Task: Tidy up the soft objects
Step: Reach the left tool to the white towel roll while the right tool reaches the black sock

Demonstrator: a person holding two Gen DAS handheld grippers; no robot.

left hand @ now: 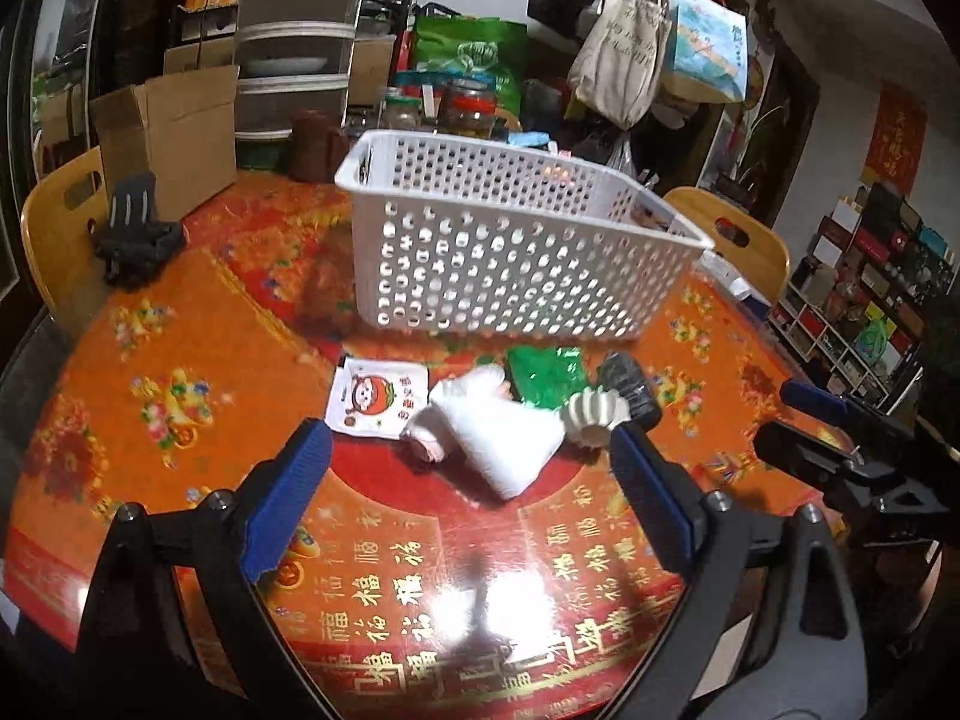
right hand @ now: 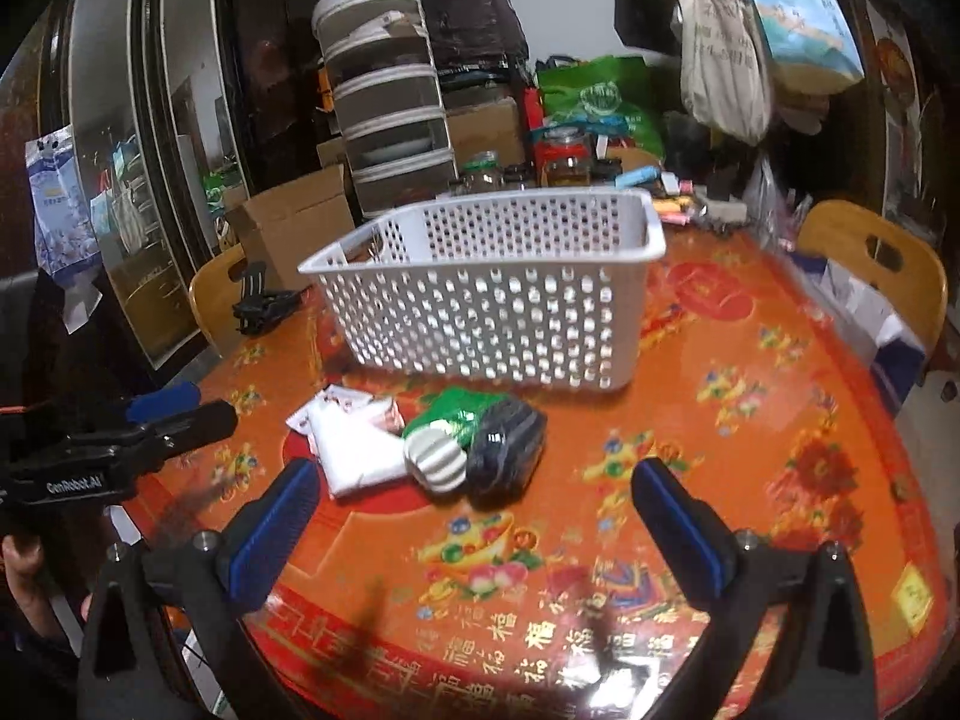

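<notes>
a little heap of soft things sits mid-table, just in front of the white perforated basket [left hand: 522,252]: a white folded cloth [left hand: 498,432] in the middle, a green crinkly packet [left hand: 546,375] touching it on the far side, a cream ribbed roll [left hand: 591,417] pressed between the cloth and a dark bundle [left hand: 630,384], and a white snack sachet [left hand: 375,396] with a red cartoon face lying flat at the left edge of the pile. the left gripper [left hand: 474,504] hangs over the table just short of the cloth, jaws spread wide, nothing between the blue pads. the right gripper [right hand: 474,516] is also wide apart and holding nothing, hovering near the dark bundle [right hand: 507,450] and the ribbed roll [right hand: 435,459]. all of it rests on the orange-red printed tablecloth [right hand: 750,432]. off by the far left edge, a black clamp [left hand: 135,228] lies beside an open cardboard box [left hand: 174,138], with wooden chairs [right hand: 870,258] tucked around the table.
</notes>
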